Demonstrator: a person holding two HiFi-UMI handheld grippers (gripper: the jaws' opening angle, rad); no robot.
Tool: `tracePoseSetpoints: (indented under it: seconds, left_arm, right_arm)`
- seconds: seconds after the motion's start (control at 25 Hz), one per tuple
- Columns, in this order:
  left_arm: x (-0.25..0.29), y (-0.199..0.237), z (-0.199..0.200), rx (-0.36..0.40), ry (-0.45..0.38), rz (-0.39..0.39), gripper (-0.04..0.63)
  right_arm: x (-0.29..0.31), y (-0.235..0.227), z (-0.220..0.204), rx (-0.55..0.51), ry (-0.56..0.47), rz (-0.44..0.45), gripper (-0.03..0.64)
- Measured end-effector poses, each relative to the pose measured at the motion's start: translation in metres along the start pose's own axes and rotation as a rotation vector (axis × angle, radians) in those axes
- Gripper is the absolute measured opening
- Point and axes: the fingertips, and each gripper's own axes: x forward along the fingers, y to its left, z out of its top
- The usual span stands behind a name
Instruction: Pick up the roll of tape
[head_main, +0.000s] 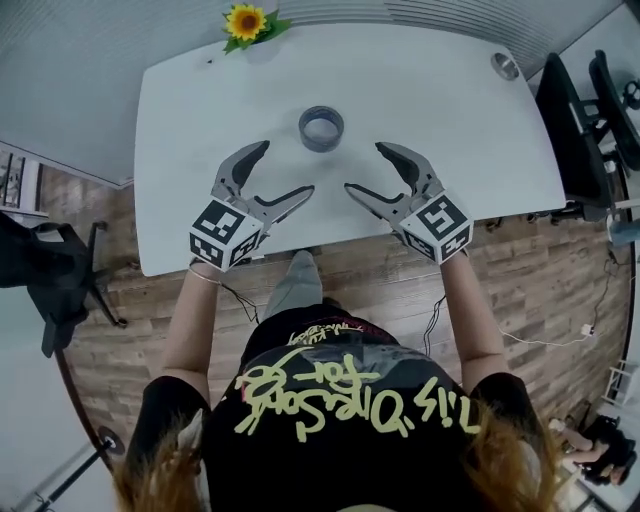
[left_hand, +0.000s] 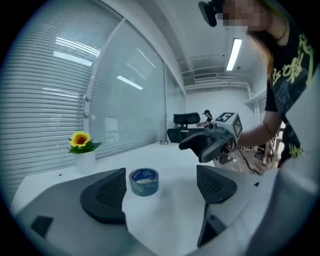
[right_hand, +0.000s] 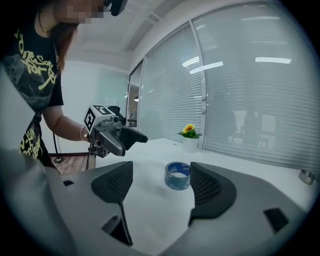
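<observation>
Roll of tape (head_main: 321, 128) flat, hole upward

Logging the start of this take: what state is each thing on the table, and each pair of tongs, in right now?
roll of tape: lying flat, hole up, untouched.
left tongs: open, empty, short of the roll.
right tongs: open, empty, short of the roll.
sunflower: standing upright.

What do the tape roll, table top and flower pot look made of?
Tape roll: grey-blue film or cloth tape with a slight sheen; the blue printed inner ring suggests a card core, unconfirmed.
Table top: white, smooth and near-matte with only soft reflections; probably laminate or painted board.
Flower pot: plain white, ceramic or plastic, can't tell which.
</observation>
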Motion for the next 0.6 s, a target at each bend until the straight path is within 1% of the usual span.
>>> tracePoseSetpoints:
  seconds: [0.04,0.12,0.2,0.32,0.44,0.6]
  left_arm:
    - [0.01,0.007,-0.011,0.015,0.039,-0.017,0.434]
    - [0.026,0.018,-0.026,0.008,0.094,-0.061,0.434]
    - [0.04,0.029,-0.035,0.002,0.124,-0.085,0.434]
    - [0.058,0.046,-0.045,0.02,0.167,-0.101,0.434]
    - [0.07,0.056,-0.054,0.01,0.197,-0.139,0.434]
    - [0.084,0.057,-0.066,0.046,0.26,-0.2,0.434]
  right_arm:
    - [0.01,-0.006,-0.005,-0.004,0.021,0.004,0.339]
    - [0.027,-0.017,-0.017,-0.006,0.063,0.014,0.339]
    - [0.044,-0.028,-0.029,-0.002,0.103,0.028,0.339]
    - [0.064,-0.041,-0.044,0.001,0.156,0.039,0.343]
    - [0.08,-0.051,-0.055,0.01,0.192,0.044,0.344]
    - [0.094,-0.055,-0.069,0.012,0.246,0.074,0.344]
